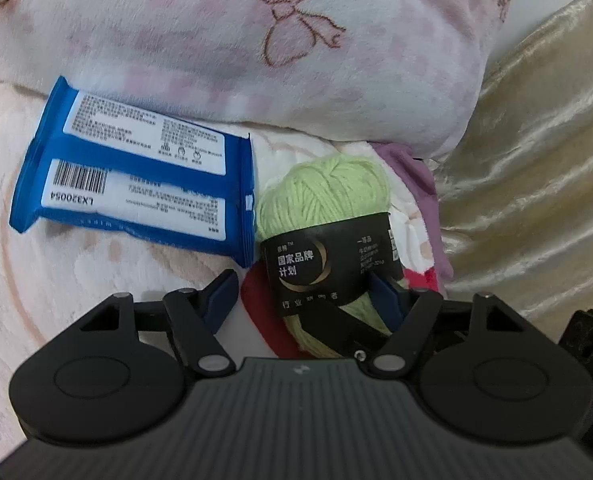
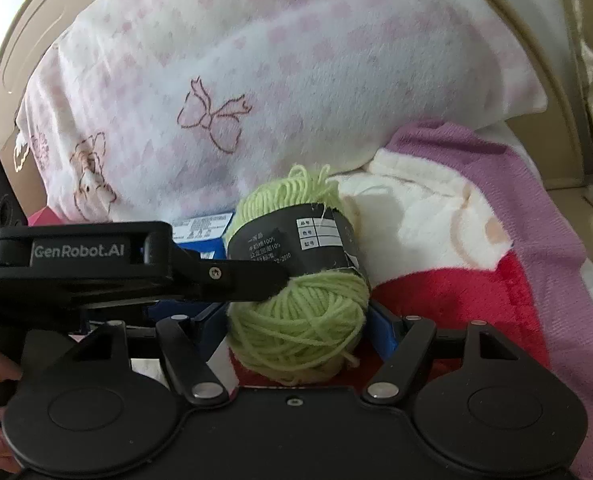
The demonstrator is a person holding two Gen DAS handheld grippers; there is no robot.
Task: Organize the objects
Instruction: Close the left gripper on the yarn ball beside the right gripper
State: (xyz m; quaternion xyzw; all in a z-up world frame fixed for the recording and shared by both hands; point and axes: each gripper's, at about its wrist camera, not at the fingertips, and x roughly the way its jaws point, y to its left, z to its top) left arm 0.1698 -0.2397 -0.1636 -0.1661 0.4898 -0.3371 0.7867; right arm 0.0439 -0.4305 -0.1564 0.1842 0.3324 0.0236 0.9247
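The soft green ball of yarn with a black paper band (image 2: pixel 300 300) lies on the bed, low in the centre of the right wrist view, on a red, white and purple fleece blanket (image 2: pixel 456 240) below a pink-and-white pillow with bow prints (image 2: pixel 256 80). A risk from here, as I judge it: the yarn is squashy and round, so a squeeze could pinch only loose strands or the paper band and let the ball roll or unravel when lifted. Two tools crowding one ball could also knock against each other.

The right hand-held gripper (image 2: pixel 298 316) stands wide apart, its blue pads on either side of the ball; whether they touch it I cannot tell. The left hand-held gripper (image 1: pixel 304 292) is also spread open, holding nothing, with the yarn (image 1: pixel 324 208) near its right pad; a flat blue plastic packet with white labels (image 1: pixel 136 176) lies at centre left of that frame, just beside the yarn.
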